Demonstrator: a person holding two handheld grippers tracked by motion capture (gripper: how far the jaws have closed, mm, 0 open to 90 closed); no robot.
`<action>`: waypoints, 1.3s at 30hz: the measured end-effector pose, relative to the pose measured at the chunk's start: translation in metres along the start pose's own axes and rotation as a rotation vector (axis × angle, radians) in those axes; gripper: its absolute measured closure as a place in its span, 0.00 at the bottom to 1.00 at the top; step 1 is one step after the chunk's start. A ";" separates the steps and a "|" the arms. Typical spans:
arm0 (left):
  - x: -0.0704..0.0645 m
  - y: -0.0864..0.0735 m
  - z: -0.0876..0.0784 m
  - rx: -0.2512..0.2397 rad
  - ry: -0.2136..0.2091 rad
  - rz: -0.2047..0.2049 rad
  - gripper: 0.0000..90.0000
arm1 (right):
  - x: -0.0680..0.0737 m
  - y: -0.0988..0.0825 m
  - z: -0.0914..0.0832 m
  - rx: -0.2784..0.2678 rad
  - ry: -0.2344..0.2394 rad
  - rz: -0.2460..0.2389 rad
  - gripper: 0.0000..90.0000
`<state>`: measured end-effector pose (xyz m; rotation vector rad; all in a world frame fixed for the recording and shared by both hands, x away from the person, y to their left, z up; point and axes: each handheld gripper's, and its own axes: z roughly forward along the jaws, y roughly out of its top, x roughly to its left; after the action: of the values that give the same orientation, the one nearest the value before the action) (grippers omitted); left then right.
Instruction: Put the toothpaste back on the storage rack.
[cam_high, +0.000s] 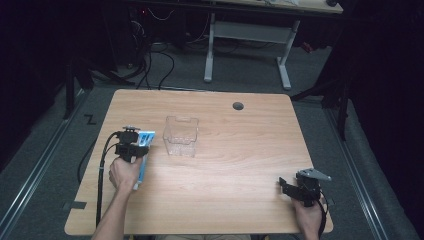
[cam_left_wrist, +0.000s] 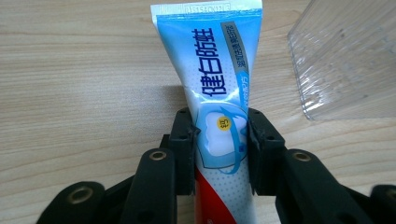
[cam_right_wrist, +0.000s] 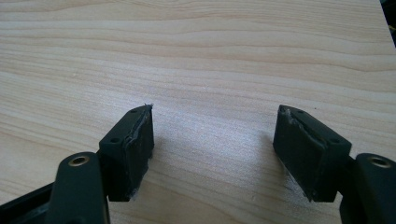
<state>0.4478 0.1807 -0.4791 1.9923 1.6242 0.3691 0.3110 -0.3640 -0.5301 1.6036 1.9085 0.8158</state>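
Fingers (cam_left_wrist: 184, 140) of left gripper (cam_left_wrist: 219, 140) pinching blue-and-white plastic toothpaste tube (cam_left_wrist: 212, 79); clear plastic box (cam_left_wrist: 345, 56) beyond-right; right gripper (cam_right_wrist: 212, 154) spread, empty.

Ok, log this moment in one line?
left gripper: shut on blue-and-white toothpaste tube | right gripper: open, nothing between jaws | clear plastic box: beside tube, on wooden table

Left claw (cam_left_wrist: 219, 140) is clamped tight; right claw (cam_right_wrist: 215, 149) rests low, jaws wide apart.
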 end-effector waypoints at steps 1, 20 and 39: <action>0.000 0.000 -0.002 -0.007 -0.005 0.000 0.76 | 0.000 0.000 0.000 0.001 -0.001 0.000 0.32; 0.003 -0.005 -0.039 -0.114 -0.093 0.010 0.82 | 0.000 0.000 0.000 0.000 0.000 0.000 0.32; -0.004 -0.003 -0.076 -0.211 -0.182 0.053 0.82 | 0.000 0.000 0.000 0.001 -0.001 -0.002 0.32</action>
<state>0.4046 0.1948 -0.4180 1.8553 1.3644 0.3520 0.3110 -0.3639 -0.5301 1.6026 1.9091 0.8133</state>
